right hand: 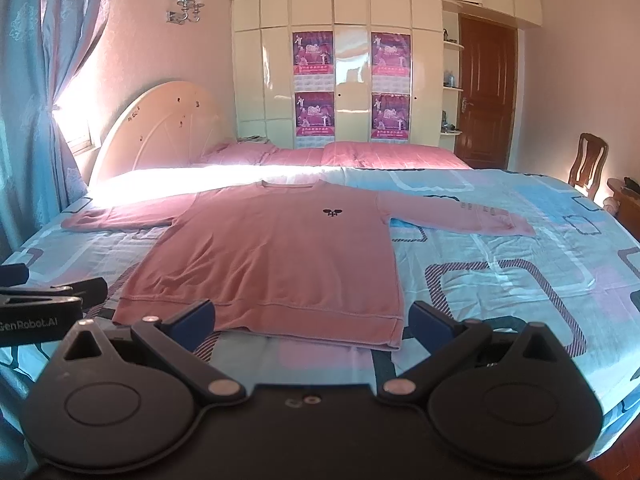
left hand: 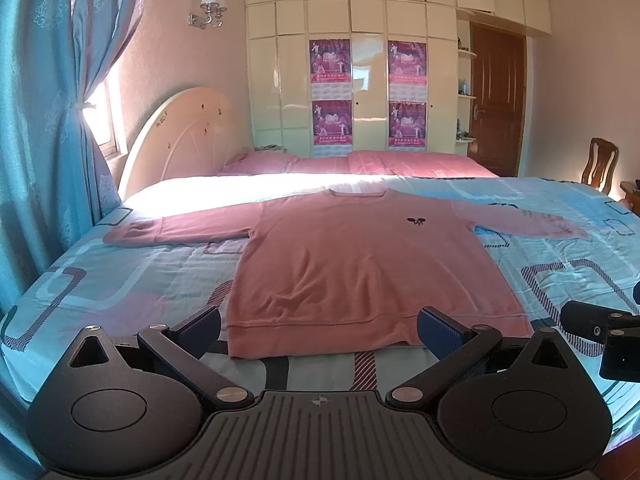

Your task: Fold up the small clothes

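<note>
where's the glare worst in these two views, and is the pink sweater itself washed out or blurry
Left wrist view: sunlight blows out a white band of bedsheet just beyond the pink sweater, which keeps its colour and stays sharp. Right wrist view: the same band is overexposed, the sweater is readable, and fisheye bends the wardrobe lines.

My left gripper (left hand: 320, 326) and my right gripper (right hand: 310, 320) both hang wide-jawed near the foot of the bed, with bare patterned bedsheet (left hand: 132, 280) between my fingertips and the hem of the pink sweatshirt (left hand: 360, 264). The sheet lies flat to either side of the body panel, under and below both spread sleeves. My own grippers crowd each other side by side. Far back, the pink pillows (left hand: 360, 162) and headboard (left hand: 180, 136) close the bed off; a wooden chair (right hand: 588, 164) stands off its right edge.
</note>
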Demonstrator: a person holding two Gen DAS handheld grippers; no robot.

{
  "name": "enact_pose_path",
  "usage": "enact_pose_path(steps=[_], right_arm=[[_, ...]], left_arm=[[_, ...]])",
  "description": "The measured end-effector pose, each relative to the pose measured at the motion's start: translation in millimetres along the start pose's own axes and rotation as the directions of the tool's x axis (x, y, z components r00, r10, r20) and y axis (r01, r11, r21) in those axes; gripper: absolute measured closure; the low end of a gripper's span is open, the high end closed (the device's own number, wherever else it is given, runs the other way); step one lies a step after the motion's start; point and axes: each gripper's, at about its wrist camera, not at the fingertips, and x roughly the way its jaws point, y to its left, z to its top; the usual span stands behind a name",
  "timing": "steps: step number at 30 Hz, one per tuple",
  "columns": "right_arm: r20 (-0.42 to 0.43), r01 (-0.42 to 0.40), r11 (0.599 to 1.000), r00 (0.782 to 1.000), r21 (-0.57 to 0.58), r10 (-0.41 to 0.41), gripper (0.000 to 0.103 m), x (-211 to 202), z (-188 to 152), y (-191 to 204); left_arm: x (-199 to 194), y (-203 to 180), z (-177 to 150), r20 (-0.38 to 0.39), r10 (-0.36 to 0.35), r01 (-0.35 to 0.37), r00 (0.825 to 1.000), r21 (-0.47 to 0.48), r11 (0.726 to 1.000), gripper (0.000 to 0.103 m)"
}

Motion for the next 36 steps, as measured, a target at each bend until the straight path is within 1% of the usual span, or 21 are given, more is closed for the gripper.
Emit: enact_pose_path(steps=[36], right_arm=[[0.002, -0.008, 1.0, 1.0, -0.019, 0.008, 0.001, -3.1, -0.9, 1.9]], left_arm=[[-6.4, 2.0, -2.8, 0.006, 0.008, -0.008, 1.0, -0.006, 1.0, 0.0]])
